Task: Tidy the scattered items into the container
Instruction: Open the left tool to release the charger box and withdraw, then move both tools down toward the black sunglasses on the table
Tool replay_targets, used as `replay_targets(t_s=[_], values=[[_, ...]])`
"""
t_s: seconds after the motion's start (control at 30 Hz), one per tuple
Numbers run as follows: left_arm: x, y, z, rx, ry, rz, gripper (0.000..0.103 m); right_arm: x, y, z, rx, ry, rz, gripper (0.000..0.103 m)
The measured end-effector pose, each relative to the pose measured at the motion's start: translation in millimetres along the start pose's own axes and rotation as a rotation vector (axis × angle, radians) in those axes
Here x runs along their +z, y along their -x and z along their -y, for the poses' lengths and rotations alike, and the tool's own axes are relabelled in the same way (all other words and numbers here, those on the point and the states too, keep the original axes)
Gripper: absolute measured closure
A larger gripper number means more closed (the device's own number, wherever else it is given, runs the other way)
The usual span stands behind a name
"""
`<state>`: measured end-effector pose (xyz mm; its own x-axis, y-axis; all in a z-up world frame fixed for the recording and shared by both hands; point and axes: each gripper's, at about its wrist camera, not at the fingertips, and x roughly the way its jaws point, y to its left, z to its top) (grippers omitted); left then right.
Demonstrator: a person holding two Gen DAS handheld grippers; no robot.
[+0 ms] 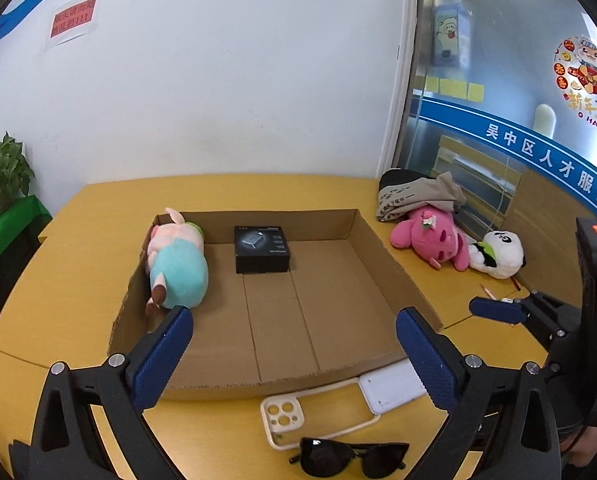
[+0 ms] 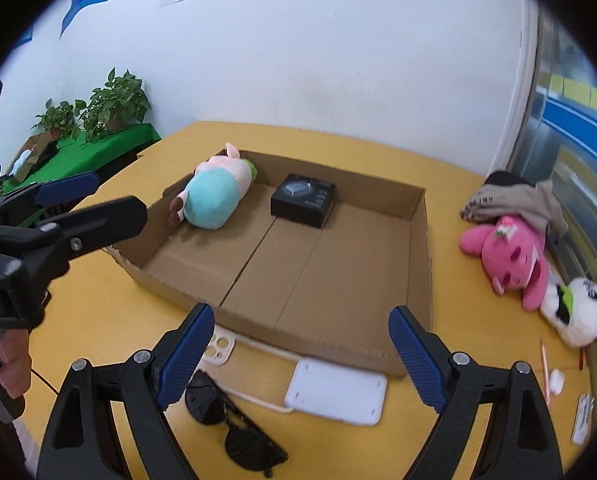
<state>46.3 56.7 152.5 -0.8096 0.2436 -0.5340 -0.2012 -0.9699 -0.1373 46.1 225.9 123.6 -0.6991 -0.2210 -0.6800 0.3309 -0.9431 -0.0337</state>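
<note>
Both tools are released and carry nothing. The left tool (image 1: 294, 336) stands with its blue pads wide apart above the near wall of the cardboard box (image 1: 282, 368), and the right tool (image 2: 300, 340) stands the same way, a little less wide, over the near right part of the same box.

In my judgement the task is less than half done. Two things already lie inside the box. The pig plush (image 1: 176, 258) lies against the left wall, at about 10 o'clock from the left tool; its long axis runs from near to far, with the head toward the far wall and the feet toward the tools. The black carton (image 1: 262, 249) sits flat at about 12 o'clock, close to the far wall, and its sides are nearly parallel to the box walls.

The rest is still on the bench (image 1: 478, 340). Just in front of the box, at about 6 o'clock, lie a phone case (image 1: 282, 418), a white flat device (image 1: 390, 388) with a white cord, and sunglasses (image 1: 348, 458), whose long axis runs left to right. At about 2 o'clock, well apart from the box, lie a pink plush (image 1: 430, 238) and a panda plush (image 1: 498, 254) touching each other, beside folded cloth (image 1: 418, 196). I cannot tell whether the cloth belongs to the task.
</note>
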Motion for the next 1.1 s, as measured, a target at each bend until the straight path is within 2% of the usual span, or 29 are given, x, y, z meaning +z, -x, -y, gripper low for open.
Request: replay_targets(t_s=[0.3, 0.87, 1.03, 1.1], values=[[-10.5, 13.8, 12.2, -0.015, -0.002, -0.008, 0.0, -10.7, 22.0, -5.6, -0.032, 0.014, 0.032, 0.013], [-20.5, 3.7, 17.2, -0.041, 0.002, -0.046, 0.0, -18.0, 13.8, -5.2, 0.009, 0.001, 0.015, 0.013], [-25.6, -1.1, 18.6, -0.053, -0.004, -0.069, 0.0, -24.4, 9.1, -4.1, 0.05, 0.0, -0.006, 0.013], [-31.2, -4.0, 17.0, -0.082, -0.005, -0.09, 0.0, -31.9, 5.7, 1.4, 0.133, -0.029, -0.035, 0.013]])
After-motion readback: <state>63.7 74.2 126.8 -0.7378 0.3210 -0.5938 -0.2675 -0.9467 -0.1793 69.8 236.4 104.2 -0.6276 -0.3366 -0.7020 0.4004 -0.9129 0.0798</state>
